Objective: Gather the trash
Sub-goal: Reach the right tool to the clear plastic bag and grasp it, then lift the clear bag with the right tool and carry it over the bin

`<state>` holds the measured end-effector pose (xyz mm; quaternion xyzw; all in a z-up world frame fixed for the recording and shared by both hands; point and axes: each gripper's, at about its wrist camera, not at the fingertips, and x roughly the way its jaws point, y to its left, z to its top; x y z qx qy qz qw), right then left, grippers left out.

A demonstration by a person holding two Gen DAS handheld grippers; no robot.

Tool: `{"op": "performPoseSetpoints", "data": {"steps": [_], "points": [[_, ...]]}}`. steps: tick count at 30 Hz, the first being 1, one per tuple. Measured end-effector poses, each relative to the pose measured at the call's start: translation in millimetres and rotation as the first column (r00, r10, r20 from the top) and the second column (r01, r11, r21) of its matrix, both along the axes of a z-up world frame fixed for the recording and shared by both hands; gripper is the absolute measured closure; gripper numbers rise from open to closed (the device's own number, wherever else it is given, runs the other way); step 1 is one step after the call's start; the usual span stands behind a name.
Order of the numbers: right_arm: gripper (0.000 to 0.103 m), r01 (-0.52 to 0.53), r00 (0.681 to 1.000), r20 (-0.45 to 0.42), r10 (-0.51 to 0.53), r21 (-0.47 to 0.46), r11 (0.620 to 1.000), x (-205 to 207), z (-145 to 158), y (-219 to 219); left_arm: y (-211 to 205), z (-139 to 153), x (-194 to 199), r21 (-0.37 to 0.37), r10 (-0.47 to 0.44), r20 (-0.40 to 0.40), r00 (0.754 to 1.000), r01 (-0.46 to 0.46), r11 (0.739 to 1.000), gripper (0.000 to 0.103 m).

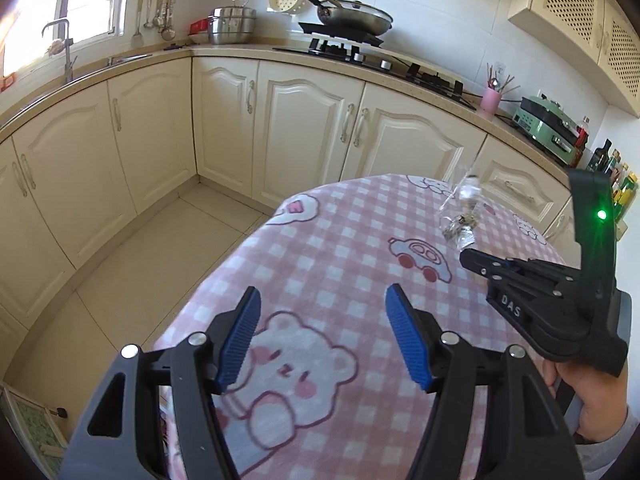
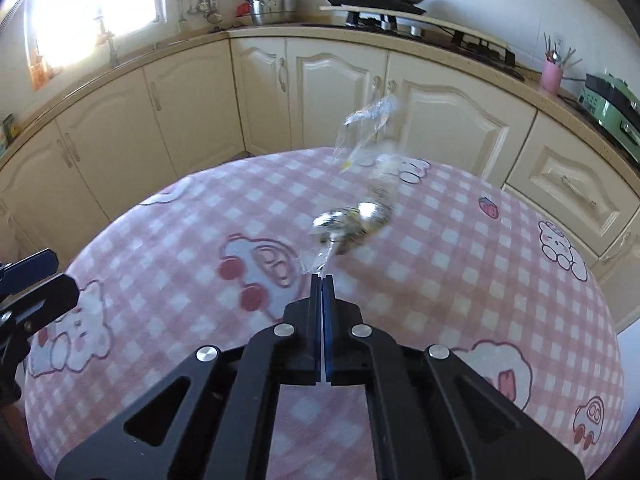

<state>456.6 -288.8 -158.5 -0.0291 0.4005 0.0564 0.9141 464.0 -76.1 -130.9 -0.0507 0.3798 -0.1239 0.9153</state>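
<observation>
Right wrist: right hand-held gripper [image 2: 321, 277] pinches wrapper [image 2: 352, 220] (clear).

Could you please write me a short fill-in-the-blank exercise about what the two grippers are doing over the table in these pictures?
1. The right gripper is shut on a clear plastic ____.
2. The left gripper is ____ and holds nothing.
3. The tablecloth has a checked pattern in white and ____.
4. On the counter, the utensil cup is ____ in colour.

Missing words: bag; open; pink; pink
</observation>
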Motion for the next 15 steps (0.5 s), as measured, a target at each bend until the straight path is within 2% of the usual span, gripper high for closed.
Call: {"op": "performPoseSetpoints", "data": {"steps": [8,15], "points": [[0.103,-0.093,0.995,0.034,0.092,0.050,0.994,-39.7,17.5,48.1,63.7,1.9,-32.5,-0.032,0.078,0.001,0.997,-0.078,0.996,0.039],[0.103,-0.206,0.979,0.031,0.204,0.127,0.970,-75.8,28.7,110.7,123.8,2.4,-77.5,-0.059,0.158,0.019,0.987,-0.157,0.986,0.039]]}}
